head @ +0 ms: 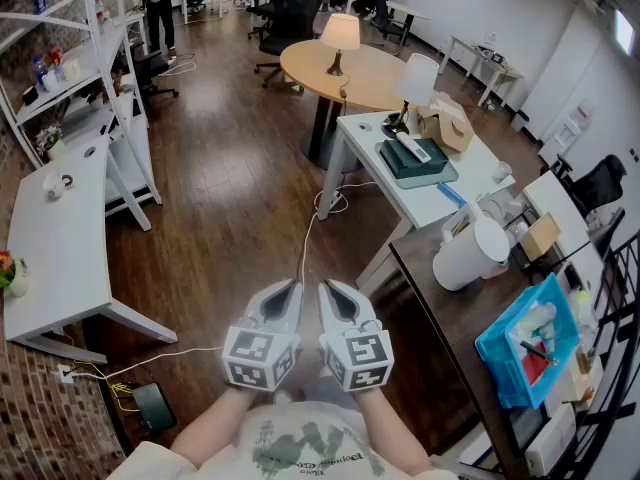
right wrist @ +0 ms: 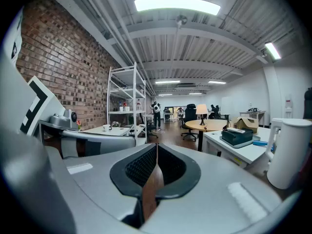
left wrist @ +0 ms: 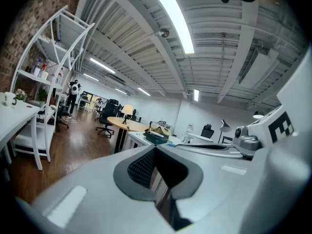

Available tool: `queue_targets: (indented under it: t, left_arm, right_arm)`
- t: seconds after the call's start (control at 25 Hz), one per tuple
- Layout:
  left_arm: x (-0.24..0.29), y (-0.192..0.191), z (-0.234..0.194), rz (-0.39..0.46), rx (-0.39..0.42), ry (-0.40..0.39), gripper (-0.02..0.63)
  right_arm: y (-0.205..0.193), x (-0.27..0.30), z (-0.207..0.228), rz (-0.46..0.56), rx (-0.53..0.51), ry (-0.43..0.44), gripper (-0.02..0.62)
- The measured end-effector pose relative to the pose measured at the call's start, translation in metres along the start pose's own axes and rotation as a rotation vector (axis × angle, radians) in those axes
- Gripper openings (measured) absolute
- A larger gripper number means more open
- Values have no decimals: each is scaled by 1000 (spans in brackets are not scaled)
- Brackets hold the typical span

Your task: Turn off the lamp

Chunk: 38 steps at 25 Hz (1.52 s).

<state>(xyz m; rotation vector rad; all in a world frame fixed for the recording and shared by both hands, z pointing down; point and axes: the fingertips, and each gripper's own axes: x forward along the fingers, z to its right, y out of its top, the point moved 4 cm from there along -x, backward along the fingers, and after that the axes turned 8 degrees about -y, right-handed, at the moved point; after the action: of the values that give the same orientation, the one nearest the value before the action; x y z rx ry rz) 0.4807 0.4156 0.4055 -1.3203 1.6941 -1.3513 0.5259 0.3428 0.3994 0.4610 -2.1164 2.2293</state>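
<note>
A lit table lamp (head: pixel 340 33) with a cream shade stands on a round wooden table (head: pixel 370 83) far ahead; it also shows small in the left gripper view as the lamp (left wrist: pixel 127 110) and in the right gripper view as the lamp (right wrist: pixel 202 110). A second lamp (head: pixel 418 78) with a white shade stands on the white desk (head: pixel 400 193) nearer to me. My left gripper (head: pixel 285 293) and right gripper (head: pixel 335 293) are side by side low over the wood floor, far from both lamps. The left gripper (left wrist: pixel 155 147) and right gripper (right wrist: pixel 156 147) are both shut and hold nothing.
The white desk carries a teal box (head: pixel 415 163) and a cardboard box (head: pixel 448 123). A dark table (head: pixel 440 308) on the right holds a white container (head: pixel 472 253) and a blue tray (head: pixel 530 343). White shelving (head: pixel 110 88), a white table (head: pixel 55 238) and floor cables (head: pixel 305 243) lie left and ahead.
</note>
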Motion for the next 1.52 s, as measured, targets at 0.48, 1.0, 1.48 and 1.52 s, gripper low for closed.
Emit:
queue_targets:
  t: [0.48, 1.0, 1.48, 1.52]
  left_arm:
    - [72, 12, -37, -43, 21, 10, 0]
    - [196, 55, -77, -23, 41, 79, 0]
    - [296, 79, -96, -40, 92, 162, 0]
    - [299, 81, -98, -39, 93, 171, 0]
  right_arm:
    - [9, 75, 42, -4, 20, 20, 9]
    - [51, 181, 126, 19, 9, 95, 15]
    - [69, 247, 214, 45, 38, 144, 25]
    - [66, 249, 219, 39, 38, 144, 26]
